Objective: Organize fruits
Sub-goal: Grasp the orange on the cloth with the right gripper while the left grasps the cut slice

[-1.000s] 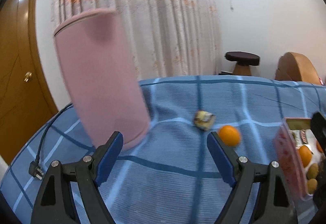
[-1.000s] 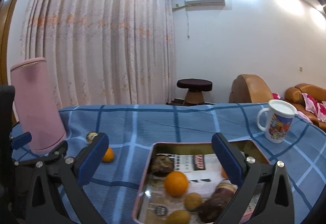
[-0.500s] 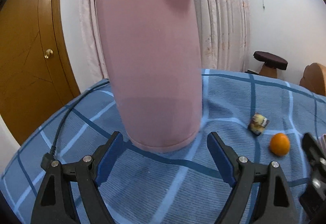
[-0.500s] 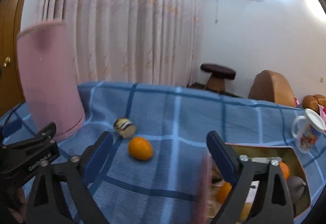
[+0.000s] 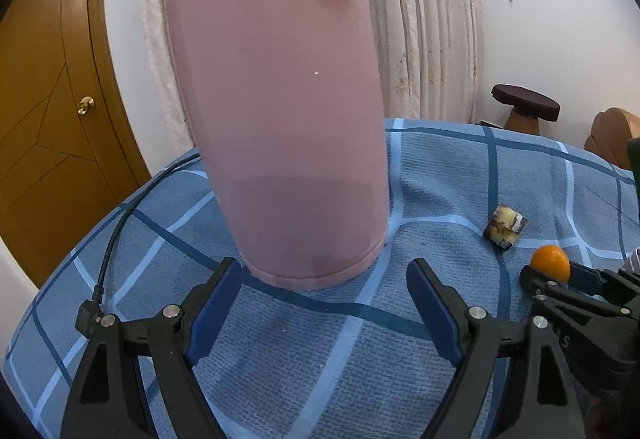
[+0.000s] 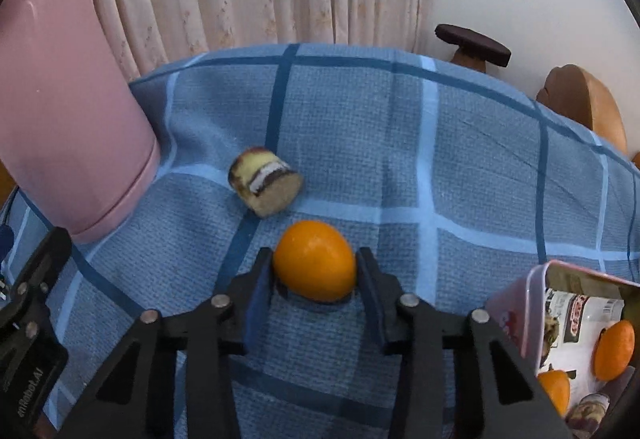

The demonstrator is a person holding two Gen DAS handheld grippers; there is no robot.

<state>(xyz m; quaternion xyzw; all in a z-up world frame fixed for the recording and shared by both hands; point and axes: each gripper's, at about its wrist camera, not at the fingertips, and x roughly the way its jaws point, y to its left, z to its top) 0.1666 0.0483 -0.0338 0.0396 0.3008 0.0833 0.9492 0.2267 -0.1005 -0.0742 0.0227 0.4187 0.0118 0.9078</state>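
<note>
An orange (image 6: 314, 265) lies on the blue checked tablecloth (image 6: 460, 143) between the pads of my right gripper (image 6: 315, 259). Its jaws are closing and both pads touch the fruit's sides. In the left wrist view the same orange (image 5: 550, 267) shows at the tip of the right gripper (image 5: 560, 285), far right. A pink-rimmed tin (image 6: 520, 303) at the lower right holds more oranges (image 6: 614, 349) and other fruit. My left gripper (image 5: 324, 271) is open, nothing between its fingers, just in front of the pink kettle (image 5: 276, 99).
A short piece of cake roll (image 6: 264, 185) lies just beyond the orange, also seen in the left wrist view (image 5: 505, 226). The kettle (image 6: 60, 119) stands at the table's left, its black cable and plug (image 5: 116, 235) trailing off the edge. Curtain, stool and chair stand behind.
My right gripper swung left from over the tin, dropped to the orange and closed around it. The left gripper moved up close to the pink kettle, then held still.
</note>
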